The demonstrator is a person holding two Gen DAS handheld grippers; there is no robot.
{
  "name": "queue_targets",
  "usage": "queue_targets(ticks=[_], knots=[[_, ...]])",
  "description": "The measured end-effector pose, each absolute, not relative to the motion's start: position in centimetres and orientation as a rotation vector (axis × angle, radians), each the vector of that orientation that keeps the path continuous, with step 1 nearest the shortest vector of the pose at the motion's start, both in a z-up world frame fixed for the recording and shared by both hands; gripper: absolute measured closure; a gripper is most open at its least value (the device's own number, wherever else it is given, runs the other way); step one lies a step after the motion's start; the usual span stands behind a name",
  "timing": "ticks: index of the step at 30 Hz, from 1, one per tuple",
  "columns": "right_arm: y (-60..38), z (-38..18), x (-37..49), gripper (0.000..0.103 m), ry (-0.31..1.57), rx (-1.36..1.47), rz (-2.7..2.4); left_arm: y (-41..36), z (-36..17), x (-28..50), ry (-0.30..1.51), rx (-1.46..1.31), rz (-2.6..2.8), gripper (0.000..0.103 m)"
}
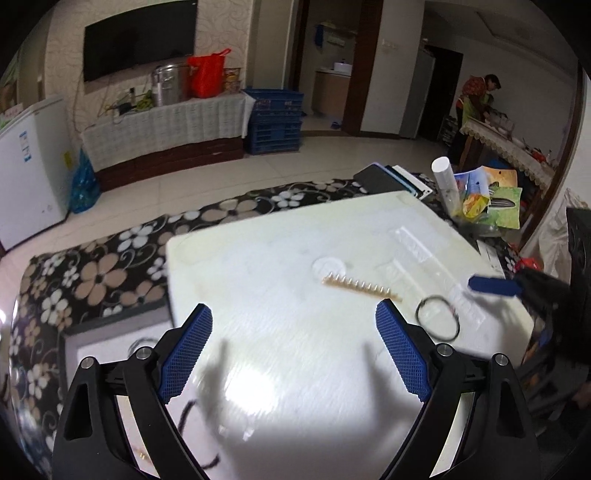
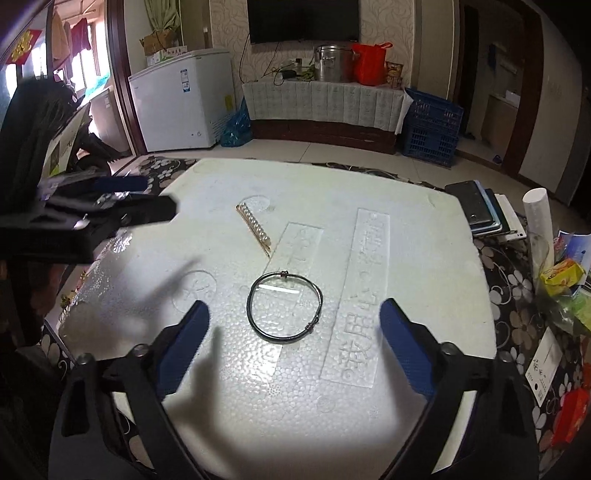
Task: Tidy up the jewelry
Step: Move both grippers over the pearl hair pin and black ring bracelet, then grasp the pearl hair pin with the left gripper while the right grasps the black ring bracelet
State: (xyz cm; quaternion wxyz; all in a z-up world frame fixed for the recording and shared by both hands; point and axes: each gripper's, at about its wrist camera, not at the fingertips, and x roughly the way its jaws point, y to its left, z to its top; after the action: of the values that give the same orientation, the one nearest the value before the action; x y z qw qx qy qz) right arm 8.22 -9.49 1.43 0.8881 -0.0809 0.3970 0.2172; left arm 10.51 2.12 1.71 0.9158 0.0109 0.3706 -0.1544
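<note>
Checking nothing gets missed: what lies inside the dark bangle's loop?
Inside the dark bangle only bare white foam board shows, with a bright glare streak. The pearl clip lies outside it.

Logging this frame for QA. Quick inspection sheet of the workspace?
Surface: white foam board on a floral cloth.
Job's things: dark bangle and pearl hair clip lying apart on the board.
Clutter: phones and notebooks, white tube, packets to the right.
Grippers: left tongs open, empty; right tongs open, bangle ahead.
Cables: wires under the TV.
Surroundings: freezer, blue crates.
</note>
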Motion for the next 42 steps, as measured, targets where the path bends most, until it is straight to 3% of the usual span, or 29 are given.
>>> queue_targets(ticks=[6,10,14,17,20,42], knots=[[-9.5,1.3,8.3,0.031,0.845,-0.151,0.440,-0.2,1.4,13.6,0.817,0.020,-0.369,0.011],[-9.4,1.3,7.9,0.033,0.834,-0.158,0.442,-1.9,0.6,14.7,0.847,0.066,-0.374,0.011],[-9.0,1.4,7.7,0.045,0.828,-0.160,0.468,-1.7,0.4,15.2,0.861,0.046,-0.385,0.011],[-9.1,1.4,7.7,0.046,0.830,-0.154,0.469,-1.6,0.4,15.2,0.856,0.050,-0.392,0.011],[-9.4,1.6,7.8,0.058,0.825,-0.152,0.451,-1.7,0.4,15.2,0.851,0.057,-0.402,0.011],[-14.1,3.3,8.4,0.058,0.825,-0.048,0.354,-4.3,-0.8,14.0,0.881,0.164,-0.464,0.013]])
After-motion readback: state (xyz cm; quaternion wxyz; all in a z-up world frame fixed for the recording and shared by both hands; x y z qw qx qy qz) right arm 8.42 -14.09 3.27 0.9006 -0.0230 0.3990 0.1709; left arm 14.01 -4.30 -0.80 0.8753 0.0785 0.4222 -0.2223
